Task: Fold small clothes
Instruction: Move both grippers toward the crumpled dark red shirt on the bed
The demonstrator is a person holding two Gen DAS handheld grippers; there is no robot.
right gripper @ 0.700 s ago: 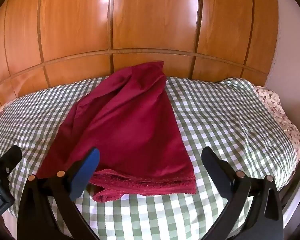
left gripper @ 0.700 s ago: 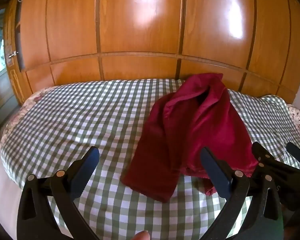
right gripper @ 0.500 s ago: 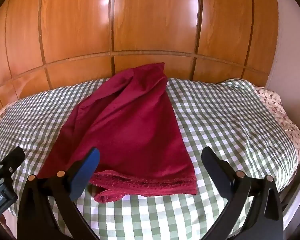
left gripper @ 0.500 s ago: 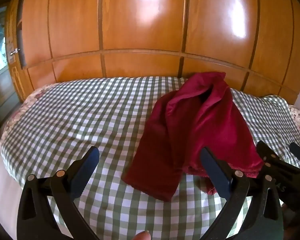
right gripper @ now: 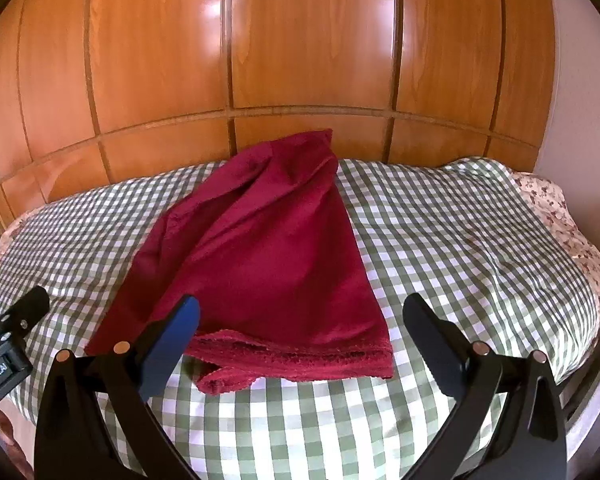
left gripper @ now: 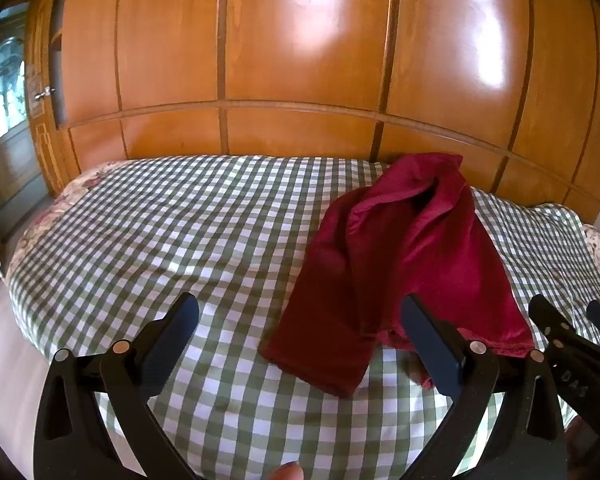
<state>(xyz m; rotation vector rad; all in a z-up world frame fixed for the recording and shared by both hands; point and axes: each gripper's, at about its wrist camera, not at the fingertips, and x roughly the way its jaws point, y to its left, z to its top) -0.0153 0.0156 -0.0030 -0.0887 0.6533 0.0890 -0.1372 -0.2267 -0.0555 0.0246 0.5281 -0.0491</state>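
Observation:
A dark red garment (left gripper: 396,264) lies loosely heaped on the green-and-white checked bed cover (left gripper: 160,232), its far end propped against the wardrobe. In the right wrist view the garment (right gripper: 268,264) fills the middle, with a lace-trimmed hem (right gripper: 300,360) nearest me. My left gripper (left gripper: 300,328) is open and empty, held above the bed to the left of the garment's near corner. My right gripper (right gripper: 300,328) is open and empty, held just in front of the hem. Each gripper shows at the edge of the other's view.
A glossy wooden wardrobe (left gripper: 300,60) stands right behind the bed. A floral sheet edge (right gripper: 572,232) shows at the bed's right side, next to a white wall (right gripper: 580,80). A doorway with a window (left gripper: 4,92) is at far left.
Both grippers have drawn back and risen slightly, so the bed and garment sit a little lower and farther in view. The garment has not moved. Both jaws stay open.

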